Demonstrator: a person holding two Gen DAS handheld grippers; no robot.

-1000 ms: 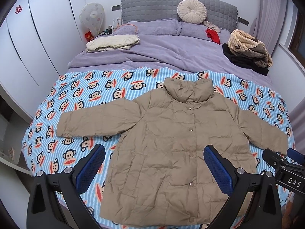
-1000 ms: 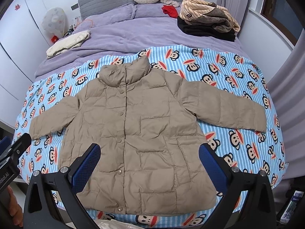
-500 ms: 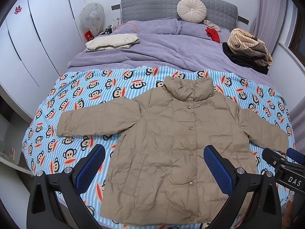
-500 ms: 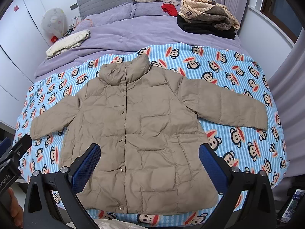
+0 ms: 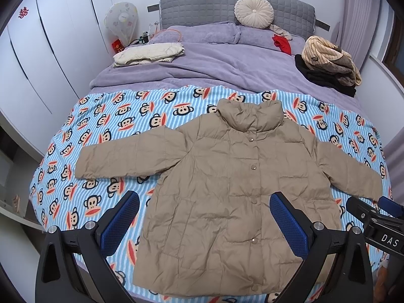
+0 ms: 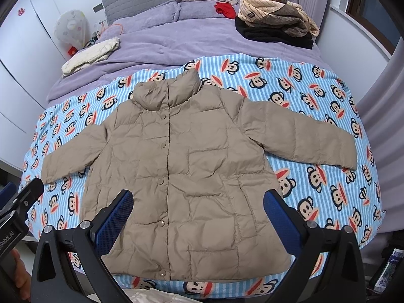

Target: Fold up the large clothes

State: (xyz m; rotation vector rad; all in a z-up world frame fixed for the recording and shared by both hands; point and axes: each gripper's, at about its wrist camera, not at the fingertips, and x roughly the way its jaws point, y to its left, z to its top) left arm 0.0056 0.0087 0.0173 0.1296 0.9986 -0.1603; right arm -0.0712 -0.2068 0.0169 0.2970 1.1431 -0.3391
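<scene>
While both tongs hang above the bed w/ nothing in them, no fold has begun, as far as I can judge.

Left tongs [image 5: 204, 221]: blue pads spread wide, empty, hovering over the lower left part of the coat; not touching fabric.
Right tongs [image 6: 198, 217]: same — spread wide, empty, above the lower front of the coat, near the hem.
Coat [image 5: 234, 192]: tan puffer, lies flat & face up on the monkey-print sheet [image 5: 106, 126], collar toward the headboard, hem at the foot edge of the bed. Snaps closed down the front. Both sleeves out to the sides, angled slightly down.
Left sleeve [image 5: 126, 156]: fully extended, cuff well apart from the body.
Right sleeve [image 6: 310, 136]: also extended, cuff resting on the sheet.
Done so far: coat spread & smoothed, by the look of it; that's prep only.
Left to do: sleeves in across the front, sides in, then hem up toward the collar — all of it, prob.
Beyond: purple duvet [image 5: 202, 68] at the head end, w/ a folded cream item [image 5: 149, 54] on its left and a pile of clothes [image 5: 328, 63] on its right; whether those are finished pieces, can't tell.
</scene>
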